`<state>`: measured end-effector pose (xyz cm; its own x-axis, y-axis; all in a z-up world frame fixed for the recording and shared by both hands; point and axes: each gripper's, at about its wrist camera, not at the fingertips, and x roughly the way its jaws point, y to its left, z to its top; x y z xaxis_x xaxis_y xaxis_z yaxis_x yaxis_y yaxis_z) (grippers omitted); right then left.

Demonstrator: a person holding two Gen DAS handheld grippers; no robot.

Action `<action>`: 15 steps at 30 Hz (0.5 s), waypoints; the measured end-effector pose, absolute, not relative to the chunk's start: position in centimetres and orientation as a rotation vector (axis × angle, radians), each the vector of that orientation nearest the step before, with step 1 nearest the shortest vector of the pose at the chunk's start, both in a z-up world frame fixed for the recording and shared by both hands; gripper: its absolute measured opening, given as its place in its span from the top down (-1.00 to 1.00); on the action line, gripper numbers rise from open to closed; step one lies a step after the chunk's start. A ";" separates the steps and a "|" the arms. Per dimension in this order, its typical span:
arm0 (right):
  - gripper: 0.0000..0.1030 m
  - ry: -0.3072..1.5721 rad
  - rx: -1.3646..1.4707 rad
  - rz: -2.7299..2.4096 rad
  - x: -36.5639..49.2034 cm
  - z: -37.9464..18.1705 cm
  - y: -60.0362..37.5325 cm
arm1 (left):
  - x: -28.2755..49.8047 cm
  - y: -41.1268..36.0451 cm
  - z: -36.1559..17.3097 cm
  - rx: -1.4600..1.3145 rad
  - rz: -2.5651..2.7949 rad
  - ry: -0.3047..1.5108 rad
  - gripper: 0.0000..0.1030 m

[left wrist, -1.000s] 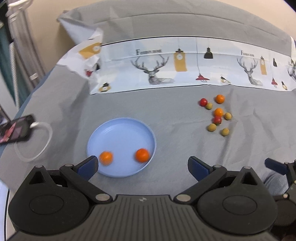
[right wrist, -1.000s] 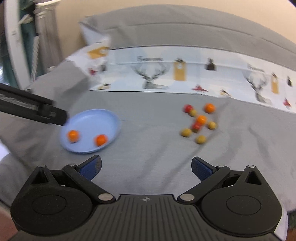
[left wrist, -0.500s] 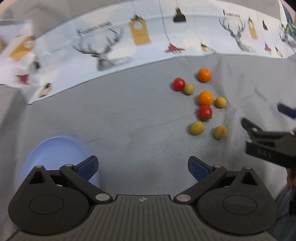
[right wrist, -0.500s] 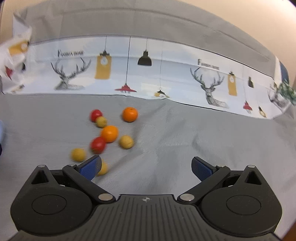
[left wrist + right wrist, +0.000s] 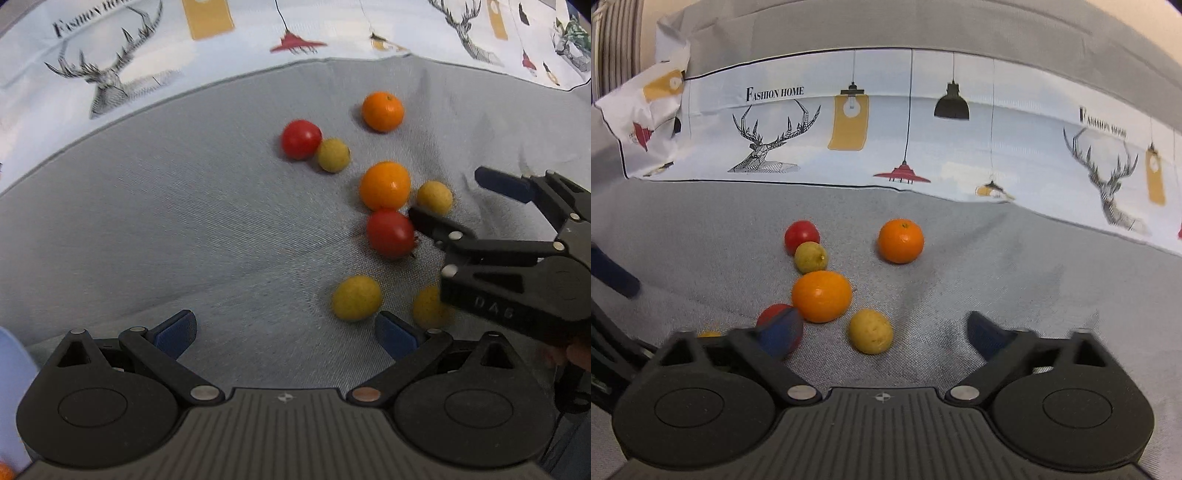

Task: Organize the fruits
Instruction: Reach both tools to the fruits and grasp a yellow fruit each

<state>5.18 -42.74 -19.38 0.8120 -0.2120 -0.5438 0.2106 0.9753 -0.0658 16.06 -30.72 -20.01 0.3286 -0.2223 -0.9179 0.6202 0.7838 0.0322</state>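
Note:
Loose fruit lies on the grey cloth: two oranges [image 5: 384,185] [image 5: 382,111], two red tomatoes [image 5: 390,233] [image 5: 301,139] and several small yellow fruits [image 5: 356,297]. My left gripper [image 5: 284,332] is open and empty, just short of the nearest yellow fruit. My right gripper [image 5: 461,201] comes in from the right, open, around a yellow fruit [image 5: 435,197] beside the near tomato. In the right wrist view my right gripper [image 5: 882,332] is open with a yellow fruit [image 5: 870,331] between its fingers, the near orange [image 5: 822,296] just ahead.
A slice of the blue plate [image 5: 13,391] shows at the left edge, with a bit of orange [image 5: 5,472] at the bottom corner. A white printed cloth [image 5: 886,122] with deer and lamps lies along the back.
Both grippers have moved forward and closer to the fruit cluster. The plate has slid out of the left wrist view to the left. The right gripper now reaches in among the fruit.

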 end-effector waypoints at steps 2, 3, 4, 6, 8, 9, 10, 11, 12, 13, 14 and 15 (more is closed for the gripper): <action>-0.49 0.628 -0.007 -0.240 5.3 -19.8 -43.4 | 16.3 -31.0 -20.2 0.409 -0.580 1.112 -0.99; -0.44 0.630 -0.012 -0.239 5.2 -19.8 -43.5 | 16.3 -31.1 -20.2 0.403 -0.588 1.108 -0.99; -0.40 0.625 -0.018 -0.235 5.1 -19.9 -43.4 | 16.3 -31.2 -20.1 0.398 -0.600 1.101 -0.99; -0.17 0.624 -0.045 -0.213 5.2 -20.0 -42.8 | 16.1 -31.6 -19.9 0.415 -0.611 1.080 -0.72; 0.01 0.615 -0.101 -0.208 5.3 -20.2 -41.9 | 15.7 -31.7 -19.5 0.420 -0.632 1.039 -0.04; 0.23 0.614 -0.125 -0.195 5.4 -20.3 -41.6 | 15.6 -31.8 -19.2 0.419 -0.647 1.033 0.23; 0.35 0.613 -0.136 -0.176 5.4 -20.3 -41.3 | 15.5 -31.9 -19.1 0.420 -0.659 1.036 0.44; 0.47 0.611 -0.143 -0.169 5.4 -20.3 -41.1 | 15.5 -32.0 -19.0 0.417 -0.671 1.044 0.44; 0.47 0.610 -0.158 -0.171 5.4 -20.3 -40.9 | 15.6 -32.1 -18.9 0.409 -0.681 1.053 0.44; 0.47 0.612 -0.168 -0.171 5.5 -20.4 -40.8 | 15.5 -32.0 -18.8 0.407 -0.679 1.057 0.45; 0.47 0.613 -0.155 -0.172 5.5 -20.4 -41.0 | 15.5 -31.9 -18.8 0.406 -0.669 1.054 0.45; 0.47 0.614 -0.127 -0.174 5.5 -20.3 -41.3 | 15.5 -31.6 -18.6 0.403 -0.659 1.055 0.45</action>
<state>5.52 -41.26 -20.29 0.8036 -0.2000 -0.5605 0.1246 0.9775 -0.1701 15.51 -31.60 -18.61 0.3306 -0.3031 -0.8938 0.6706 0.7418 -0.0035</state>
